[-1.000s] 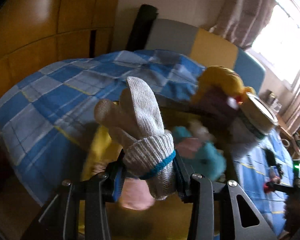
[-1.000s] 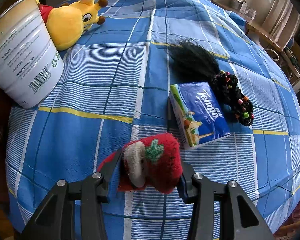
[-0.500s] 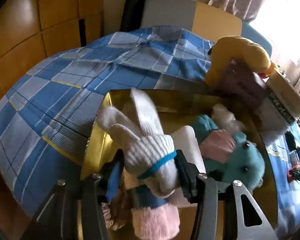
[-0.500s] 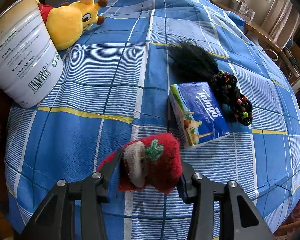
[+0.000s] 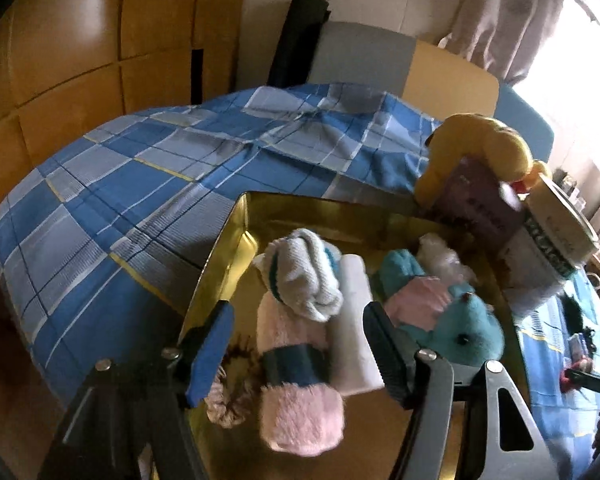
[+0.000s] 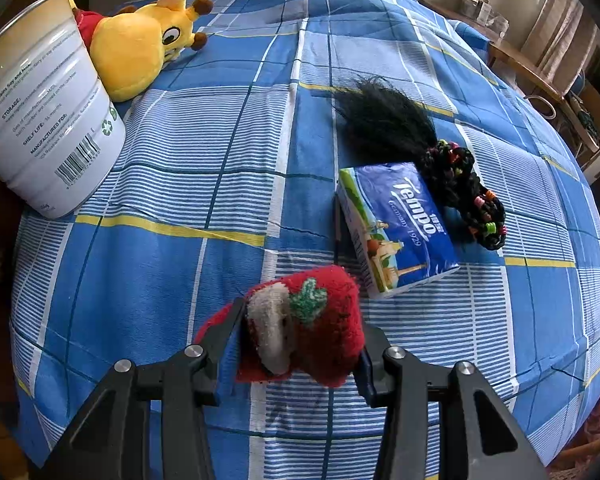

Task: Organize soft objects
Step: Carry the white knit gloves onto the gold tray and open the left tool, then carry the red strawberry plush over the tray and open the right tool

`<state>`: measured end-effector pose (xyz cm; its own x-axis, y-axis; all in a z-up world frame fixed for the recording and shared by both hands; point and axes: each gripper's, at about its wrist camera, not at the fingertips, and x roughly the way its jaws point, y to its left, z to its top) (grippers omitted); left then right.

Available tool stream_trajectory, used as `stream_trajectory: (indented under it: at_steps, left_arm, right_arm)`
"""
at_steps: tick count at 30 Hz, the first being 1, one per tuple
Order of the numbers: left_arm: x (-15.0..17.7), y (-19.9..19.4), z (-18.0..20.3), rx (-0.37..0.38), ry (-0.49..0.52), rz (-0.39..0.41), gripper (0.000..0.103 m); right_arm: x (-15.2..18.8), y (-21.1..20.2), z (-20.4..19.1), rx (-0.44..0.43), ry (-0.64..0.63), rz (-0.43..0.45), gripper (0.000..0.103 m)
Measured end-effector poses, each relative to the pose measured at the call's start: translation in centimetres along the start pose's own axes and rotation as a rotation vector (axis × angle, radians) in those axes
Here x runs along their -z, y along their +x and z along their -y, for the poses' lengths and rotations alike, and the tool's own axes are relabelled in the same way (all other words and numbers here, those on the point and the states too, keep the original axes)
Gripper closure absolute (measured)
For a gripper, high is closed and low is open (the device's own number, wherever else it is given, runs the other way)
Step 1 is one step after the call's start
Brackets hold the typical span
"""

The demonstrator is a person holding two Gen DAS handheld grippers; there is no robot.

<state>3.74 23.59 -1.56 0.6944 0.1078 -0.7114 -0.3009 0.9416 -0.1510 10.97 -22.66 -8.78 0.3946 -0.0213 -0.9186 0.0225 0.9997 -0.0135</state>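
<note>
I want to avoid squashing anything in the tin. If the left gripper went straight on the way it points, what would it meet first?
Probably the white glove lying on the pink fluffy sock in the gold tin. The left gripper straddles them, jaws opening, pads clear; depth is uncertain.

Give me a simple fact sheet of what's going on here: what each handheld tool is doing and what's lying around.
surface: bed with blue checked sheet
left gripper: fingers opening over gold tray, white glove lying loose between them
tray contents: pink sock, teal plush, white glove
right gripper: clamped on red strawberry sock
on the sheet: tissue pack, black hairpiece, yellow giraffe plush, white can
</note>
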Motion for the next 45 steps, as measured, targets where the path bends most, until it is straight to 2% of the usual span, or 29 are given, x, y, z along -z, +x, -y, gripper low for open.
stream_trajectory:
  at_steps: [8,17,24,37,40,45]
  left_arm:
    - [0.2,-3.1,1.8,0.05,0.061,0.045,0.035]
    - [0.2,-4.7,2.5,0.101,0.074,0.056,0.035]
    - [0.3,-5.0,2.7,0.122,0.078,0.058,0.035]
    - [0.7,-4.7,3.3,0.138,0.102,0.038,0.035]
    - [1.0,-4.6,3.8,0.147,0.113,0.027,0.035]
    - [1.6,-4.1,4.2,0.16,0.12,0.002,0.035]
  right_arm:
    - [-0.1,-0.2,-0.6,0.021,-0.006,0.009,0.059]
    - [-1.7,-0.6,-1.0,0.043,0.005,0.026,0.065]
    - [-6.2,-2.0,-2.8,0.069,-0.023,0.091,0.066]
    - [-16.9,-4.7,-4.7,0.13,0.039,0.196,0.066]
    - [-18.9,-5.5,-5.5,0.127,0.054,0.225,0.066]
    - [-22.2,-8.4,-8.7,0.062,0.039,0.314,0.066]
